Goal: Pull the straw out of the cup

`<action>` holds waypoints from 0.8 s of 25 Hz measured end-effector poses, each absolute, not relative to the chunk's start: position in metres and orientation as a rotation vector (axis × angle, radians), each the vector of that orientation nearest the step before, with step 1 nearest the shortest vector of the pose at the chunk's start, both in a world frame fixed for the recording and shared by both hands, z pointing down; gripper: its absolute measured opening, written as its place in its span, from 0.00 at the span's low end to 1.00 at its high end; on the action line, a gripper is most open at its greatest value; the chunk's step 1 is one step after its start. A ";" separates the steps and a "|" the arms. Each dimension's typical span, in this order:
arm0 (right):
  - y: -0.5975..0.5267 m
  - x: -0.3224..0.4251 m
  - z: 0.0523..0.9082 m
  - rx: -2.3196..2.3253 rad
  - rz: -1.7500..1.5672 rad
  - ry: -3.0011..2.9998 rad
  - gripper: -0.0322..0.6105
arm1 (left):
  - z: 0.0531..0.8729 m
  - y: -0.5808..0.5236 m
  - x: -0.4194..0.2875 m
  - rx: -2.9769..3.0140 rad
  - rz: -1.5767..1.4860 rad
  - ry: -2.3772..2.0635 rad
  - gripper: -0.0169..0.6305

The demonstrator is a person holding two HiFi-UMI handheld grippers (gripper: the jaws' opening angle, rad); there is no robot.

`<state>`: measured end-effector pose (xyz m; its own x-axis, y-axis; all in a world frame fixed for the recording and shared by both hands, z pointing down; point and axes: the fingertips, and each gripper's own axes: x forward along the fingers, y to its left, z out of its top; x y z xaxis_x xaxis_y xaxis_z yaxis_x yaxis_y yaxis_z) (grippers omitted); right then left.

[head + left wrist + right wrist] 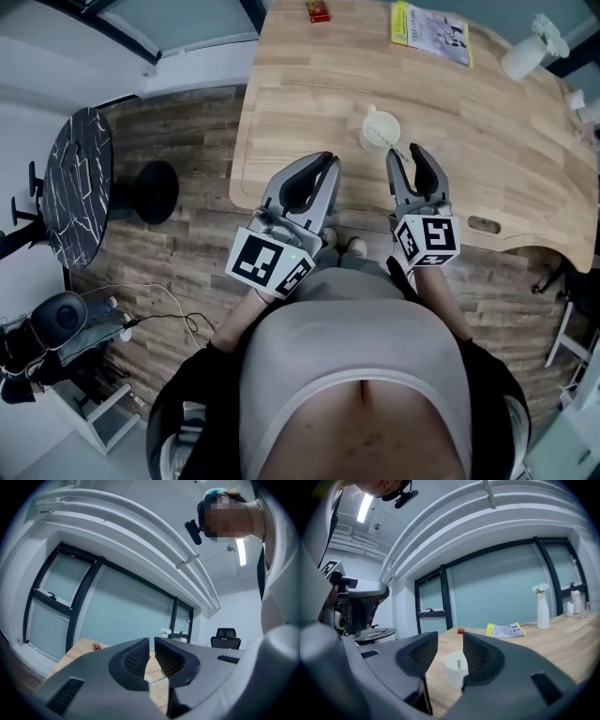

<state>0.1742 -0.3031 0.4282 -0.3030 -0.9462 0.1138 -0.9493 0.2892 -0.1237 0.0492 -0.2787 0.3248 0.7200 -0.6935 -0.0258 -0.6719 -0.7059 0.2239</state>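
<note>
The cup is small, white and open-topped, with plain walls that narrow a little toward the base. It stands upright on the pale wooden counter, not far in from the near edge and toward the left end. A short pale straw shows inside it, its tip about level with the rim; how deep it goes cannot be seen.

The right gripper is over the near edge, just short of the cup. Its jaws stand apart with nothing between them. In the right gripper view the cup sits beyond the gap, partly behind the right-hand jaw and not touched by either.

The left gripper hangs beside it at the near edge, left of the cup and apart from it. Its jaws are drawn almost together, with only a thin slit between the ribbed pads, and they hold nothing.

Along the far edge lie a yellow booklet and a small red thing. A white vase with flowers stands near the far right corner, well apart from the cup.
</note>
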 end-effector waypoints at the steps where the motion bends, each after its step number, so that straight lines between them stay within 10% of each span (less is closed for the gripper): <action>1: -0.304 0.175 0.430 1.843 0.265 -2.504 0.31 | 0.325 -0.278 0.049 2.725 -0.160 -1.097 0.06; 20: -0.316 0.177 0.466 1.827 0.319 -2.453 0.31 | 0.323 -0.275 0.031 2.710 -0.141 -1.165 0.06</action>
<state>0.1765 -0.3163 0.4661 -0.2928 -0.9398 0.1764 -0.9536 0.2735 -0.1258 0.0309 -0.2752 0.3230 0.6871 -0.7264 -0.0130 -0.7084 -0.6739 0.2098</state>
